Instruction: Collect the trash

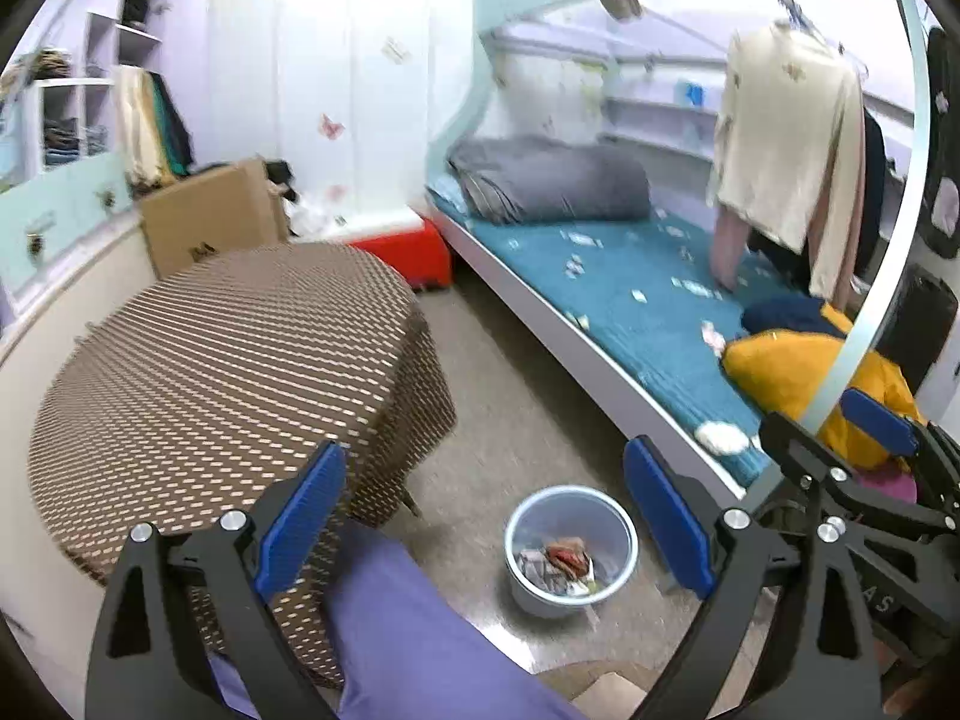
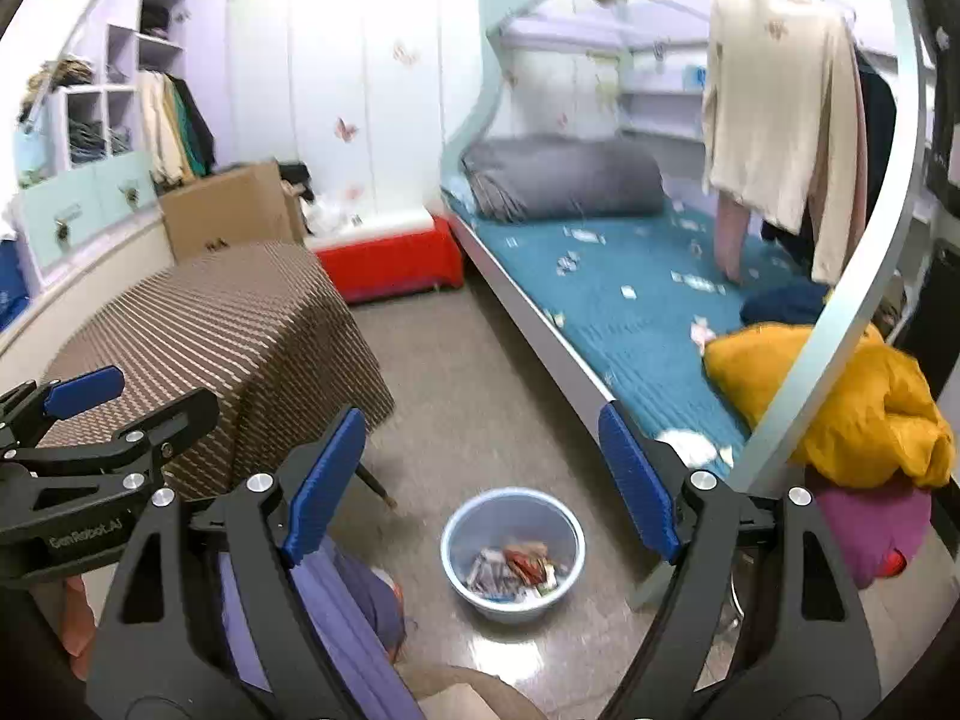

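A pale blue bin stands on the floor between table and bed, with crumpled wrappers and paper trash inside. In the right wrist view the same bin sits low in the middle, trash heaped in it. My left gripper hangs high above the bin, jaws wide open with nothing between them. My right gripper is likewise open and empty above the bin. The left gripper shows at the left edge of the right wrist view; the right gripper at the right edge of the left wrist view.
A table with a brown patterned cloth stands to the left. A bed with a teal cover, a grey quilt and a yellow garment runs along the right. A red box and a cardboard box are behind. A person's purple-clad leg is below.
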### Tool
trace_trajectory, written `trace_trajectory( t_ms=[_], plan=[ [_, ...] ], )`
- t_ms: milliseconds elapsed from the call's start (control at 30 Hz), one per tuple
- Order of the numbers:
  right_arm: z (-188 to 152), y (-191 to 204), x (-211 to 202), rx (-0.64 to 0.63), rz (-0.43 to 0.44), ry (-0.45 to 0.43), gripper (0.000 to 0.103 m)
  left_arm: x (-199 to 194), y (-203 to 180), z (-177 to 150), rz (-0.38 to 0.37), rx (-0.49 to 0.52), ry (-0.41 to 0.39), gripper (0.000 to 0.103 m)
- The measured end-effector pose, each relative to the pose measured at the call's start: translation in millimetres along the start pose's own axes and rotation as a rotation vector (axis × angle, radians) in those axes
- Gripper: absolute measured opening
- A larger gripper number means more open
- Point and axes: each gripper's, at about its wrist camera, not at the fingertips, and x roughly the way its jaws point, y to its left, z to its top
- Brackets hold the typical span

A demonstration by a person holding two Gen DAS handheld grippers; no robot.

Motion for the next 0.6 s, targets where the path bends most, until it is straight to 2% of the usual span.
trace_trajectory(
  t_ms=[267, 600],
  plan=[
    [-0.5, 13.9, -41.1, -0.034, 0.055, -0.114, 0.081, -57.3, 7.5, -9.9, 0.101, -0.028, -0.117, 0.094],
    [-9.4, 28.3, -54.5, -0.051, 0.096, -0.132, 0.083, -70.9, 19.1, -15.6, 0.152, -0.054, -0.136, 0.094]
  ],
)
